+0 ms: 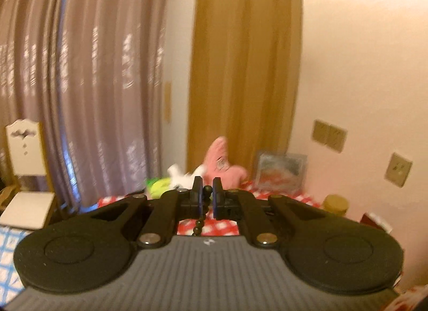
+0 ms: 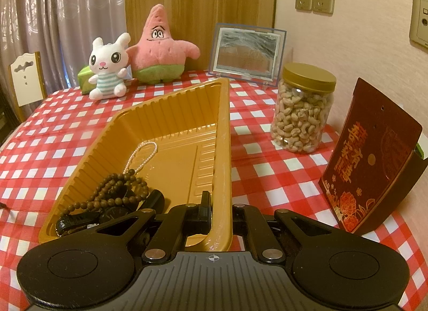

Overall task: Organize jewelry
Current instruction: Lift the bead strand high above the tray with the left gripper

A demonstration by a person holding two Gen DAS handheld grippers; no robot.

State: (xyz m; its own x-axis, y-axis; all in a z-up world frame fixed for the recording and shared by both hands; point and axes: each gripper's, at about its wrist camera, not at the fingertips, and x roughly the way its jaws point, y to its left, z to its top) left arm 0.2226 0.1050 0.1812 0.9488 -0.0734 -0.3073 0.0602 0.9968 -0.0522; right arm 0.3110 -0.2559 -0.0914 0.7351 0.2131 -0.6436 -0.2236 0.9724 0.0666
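In the left wrist view my left gripper (image 1: 207, 189) is lifted high above the table and is shut on a string of black beads (image 1: 200, 224), which hangs down between the fingers toward the camera. In the right wrist view my right gripper (image 2: 222, 205) is shut on the near right wall of a gold plastic tray (image 2: 171, 94) on the checkered cloth. Inside the tray lie a thin white pearl bracelet (image 2: 141, 155), a brown wooden bead bracelet (image 2: 117, 190) and a black watch (image 2: 112, 214) at the near end.
A white rabbit plush (image 2: 108, 67) and a pink star plush (image 2: 160, 48) sit at the table's back. A framed picture (image 2: 247, 52), a cashew jar (image 2: 303, 109) and a dark red box (image 2: 371, 158) stand to the right. A white chair (image 2: 25, 78) stands left.
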